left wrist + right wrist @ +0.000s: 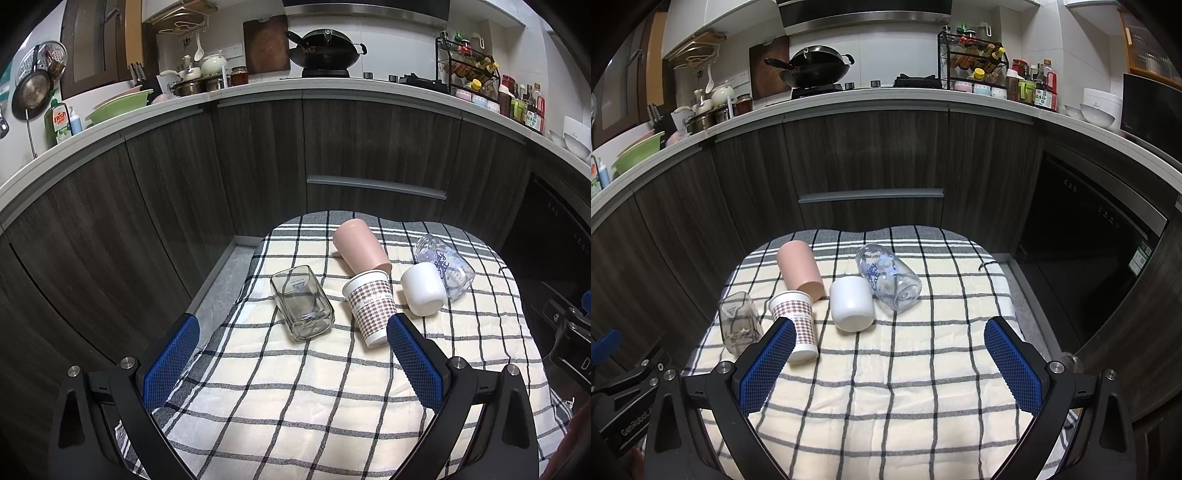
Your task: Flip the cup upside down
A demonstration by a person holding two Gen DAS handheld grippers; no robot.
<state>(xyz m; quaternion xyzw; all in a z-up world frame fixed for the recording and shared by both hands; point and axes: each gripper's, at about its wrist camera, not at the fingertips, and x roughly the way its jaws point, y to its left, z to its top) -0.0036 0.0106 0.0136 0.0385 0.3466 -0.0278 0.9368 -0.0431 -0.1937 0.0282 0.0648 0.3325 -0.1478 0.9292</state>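
Observation:
Several cups lie on their sides on a checked cloth [295, 398] [905, 387]: a square clear glass [302, 302] [738, 323], a houndstooth paper cup [369, 308] [797, 325], a pink cup [360, 245] [799, 271], a white cup [423, 288] [851, 302] and a clear glass with blue print [445, 269] [888, 278]. My left gripper [293, 326] is open and empty, just short of the square glass and paper cup. My right gripper [890, 326] is open and empty, just short of the white cup.
Dark wood cabinets [258, 158] stand behind the table under a white counter [332, 86] holding a wok [325, 50], pots and bottles. A dark oven front [1089, 240] is on the right. The table's edge drops to the floor on the left [218, 280].

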